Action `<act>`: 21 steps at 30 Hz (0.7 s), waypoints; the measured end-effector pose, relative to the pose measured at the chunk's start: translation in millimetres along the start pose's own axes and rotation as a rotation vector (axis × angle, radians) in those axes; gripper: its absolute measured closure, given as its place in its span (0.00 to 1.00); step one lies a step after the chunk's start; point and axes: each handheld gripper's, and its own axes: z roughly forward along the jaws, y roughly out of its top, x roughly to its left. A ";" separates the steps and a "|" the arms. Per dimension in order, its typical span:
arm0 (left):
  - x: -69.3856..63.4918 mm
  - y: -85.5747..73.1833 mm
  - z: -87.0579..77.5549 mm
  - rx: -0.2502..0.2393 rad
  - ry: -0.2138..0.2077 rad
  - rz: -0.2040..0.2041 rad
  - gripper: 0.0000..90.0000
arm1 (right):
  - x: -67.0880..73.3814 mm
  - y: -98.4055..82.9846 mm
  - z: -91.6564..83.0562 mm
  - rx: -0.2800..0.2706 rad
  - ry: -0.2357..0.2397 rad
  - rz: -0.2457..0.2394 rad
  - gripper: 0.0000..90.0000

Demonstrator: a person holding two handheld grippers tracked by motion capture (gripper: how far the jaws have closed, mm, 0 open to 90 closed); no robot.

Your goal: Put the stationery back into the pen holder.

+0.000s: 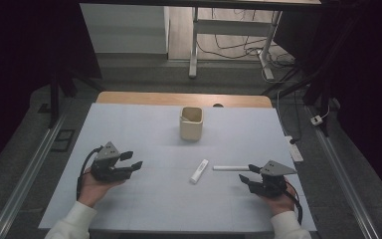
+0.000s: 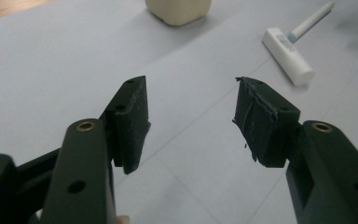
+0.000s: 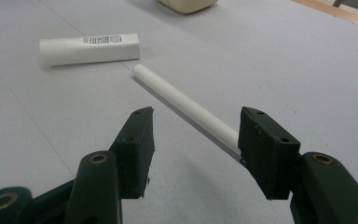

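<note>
A cream cup (image 1: 191,123) stands upright at the back middle of the pale mat (image 1: 144,124). In front of it lie a short white tube (image 1: 199,171) with a printed label and a thin white stick (image 1: 231,168). My left gripper (image 1: 133,160) rests low at the mat's left, open and empty, pointing toward the tube (image 2: 289,55) and cup (image 2: 179,10). In its own view the left gripper (image 2: 191,121) frames only bare mat. My right gripper (image 1: 247,173) is open at the stick's right end. The stick (image 3: 186,106) runs behind one jaw of the right gripper (image 3: 193,144), ungripped, with the tube (image 3: 88,48) beyond.
A wooden table edge (image 1: 179,98) shows past the mat's far side. Beyond it stand white desk legs (image 1: 194,50) with cables on the floor. A metal rail (image 1: 25,174) runs along the left, and a white power strip (image 1: 295,149) lies at the right.
</note>
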 end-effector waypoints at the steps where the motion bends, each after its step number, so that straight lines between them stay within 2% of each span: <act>1: -0.7 -2.7 -0.7 0.005 0.004 0.011 0.48 | 0.1 0.1 -0.1 0.003 -0.007 -0.003 0.51; 4: -2.4 -9.5 -3.8 0.014 0.006 0.028 0.46 | -0.8 0.7 -0.4 0.007 0.001 -0.012 0.51; 9: -4.0 -18.8 -7.7 0.014 0.014 0.017 0.44 | -2.1 2.6 -1.2 0.015 0.000 -0.026 0.51; 17: -0.7 -24.3 -1.5 0.035 0.027 0.018 0.42 | -2.7 10.3 -3.4 0.020 0.016 -0.041 0.50; 18: -0.1 -24.6 -1.1 0.036 0.027 0.015 0.41 | -3.0 12.3 -3.1 0.021 0.035 -0.043 0.50; 21: 0.9 -26.3 0.7 0.045 0.028 0.015 0.41 | -2.2 19.0 -2.0 0.048 0.036 -0.078 0.50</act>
